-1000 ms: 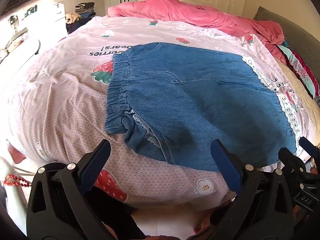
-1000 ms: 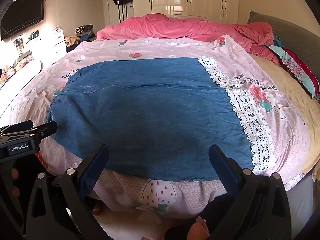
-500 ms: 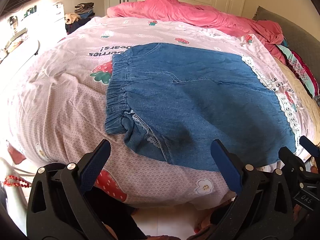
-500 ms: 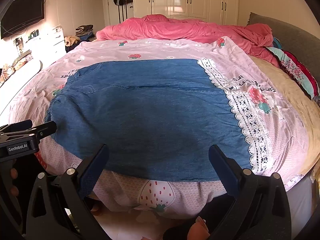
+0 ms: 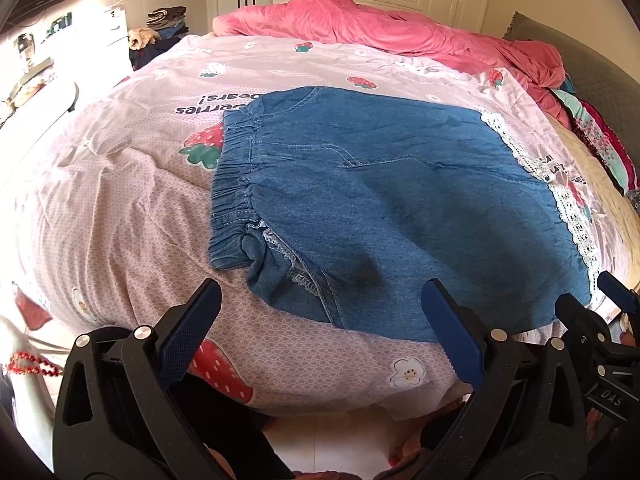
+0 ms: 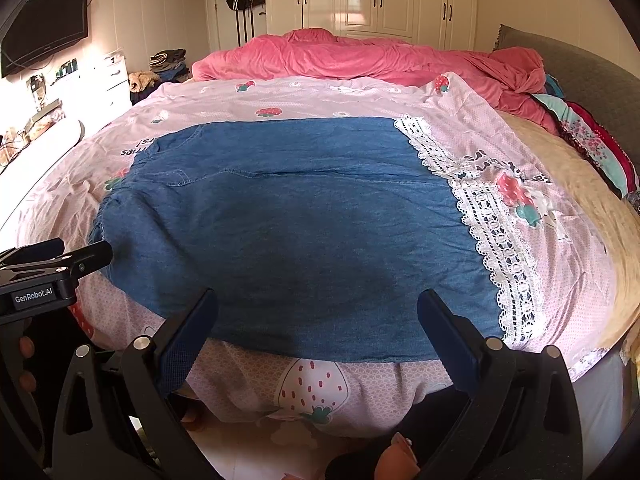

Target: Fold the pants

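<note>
Both grippers hover with fingers spread wide and empty at the near edge of the bed: the left gripper (image 5: 320, 320) near the pants' (image 5: 400, 208) waistband, the right gripper (image 6: 318, 320) toward their lace hem. The pants lie flat on the pink sheet (image 5: 120, 200), touching neither gripper, with a pink quilt (image 6: 360, 60) bunched beyond them.

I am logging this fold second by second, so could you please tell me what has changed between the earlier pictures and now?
Almost nothing. The right gripper view drifted slightly over the second, the bed sitting a touch lower in frame; the left gripper view is unchanged. Nothing was gripped or released: both grippers remain open and empty, short of the denim pants, which lie flat on the strawberry-print sheet as before.
</note>
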The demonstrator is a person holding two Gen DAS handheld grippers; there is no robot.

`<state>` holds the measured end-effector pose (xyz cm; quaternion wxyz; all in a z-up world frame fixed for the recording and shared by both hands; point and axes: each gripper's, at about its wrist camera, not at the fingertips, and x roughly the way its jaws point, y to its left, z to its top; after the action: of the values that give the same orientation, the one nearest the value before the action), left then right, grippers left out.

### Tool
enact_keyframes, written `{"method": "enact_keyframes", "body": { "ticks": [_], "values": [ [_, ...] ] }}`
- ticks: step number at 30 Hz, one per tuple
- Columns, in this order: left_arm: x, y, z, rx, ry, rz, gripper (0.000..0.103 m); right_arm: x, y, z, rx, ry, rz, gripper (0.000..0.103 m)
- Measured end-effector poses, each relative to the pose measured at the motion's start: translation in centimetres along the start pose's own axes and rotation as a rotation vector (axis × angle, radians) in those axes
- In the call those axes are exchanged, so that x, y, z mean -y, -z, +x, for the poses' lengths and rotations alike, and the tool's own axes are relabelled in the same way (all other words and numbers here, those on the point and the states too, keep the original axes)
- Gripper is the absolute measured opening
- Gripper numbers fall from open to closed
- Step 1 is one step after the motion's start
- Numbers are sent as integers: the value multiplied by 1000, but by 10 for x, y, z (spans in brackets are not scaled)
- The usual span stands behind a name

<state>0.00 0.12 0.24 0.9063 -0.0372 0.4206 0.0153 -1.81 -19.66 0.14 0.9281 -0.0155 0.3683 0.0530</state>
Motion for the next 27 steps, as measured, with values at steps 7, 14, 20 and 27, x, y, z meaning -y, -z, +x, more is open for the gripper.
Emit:
{"method": "enact_keyframes", "body": {
  "ticks": [7, 14, 20, 27],
  "values": [
    [0, 1, -1, 2, 1, 1, 94, -1, 1, -1, 3, 2, -2, 99],
    [1, 1, -1, 1, 0, 1, 94, -2, 1, 0, -2, 0, -2, 99],
    [0, 0, 0, 2, 0, -2, 94, -3, 1, 2, -6, -1, -5, 99],
    [-2, 0, 0, 1, 5, -3, 94, -5, 0, 5, -15, 1, -9, 99]
  ]
}}
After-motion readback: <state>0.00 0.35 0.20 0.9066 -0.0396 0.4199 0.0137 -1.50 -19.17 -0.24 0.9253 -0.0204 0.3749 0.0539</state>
